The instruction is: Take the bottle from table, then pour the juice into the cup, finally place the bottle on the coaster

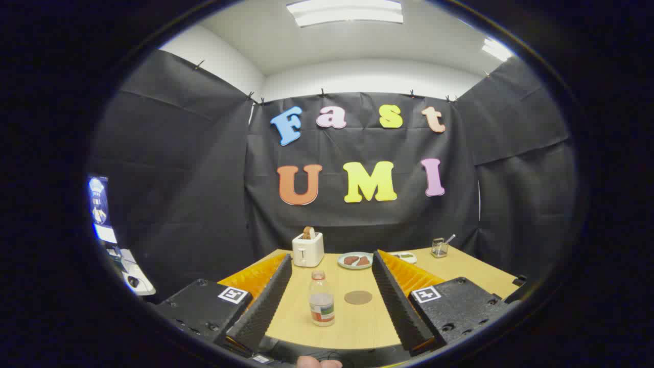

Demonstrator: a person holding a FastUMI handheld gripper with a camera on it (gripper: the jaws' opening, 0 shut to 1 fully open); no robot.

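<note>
Bottle (321, 299) stands upright on the wooden table (352, 327), between the two spread fingers of the gripper (331, 260), touching neither. Bare tabletop lies on every side of it. A round coaster (358, 297) lies flat just beside the bottle, nearer the right finger. Beyond the fingertips, near the table's far edge, sit a toaster (307, 249) with bread in its slot, a plate (355, 260) of food, and, well apart at the far right corner, a cup (439, 247) holding a straw.
</note>
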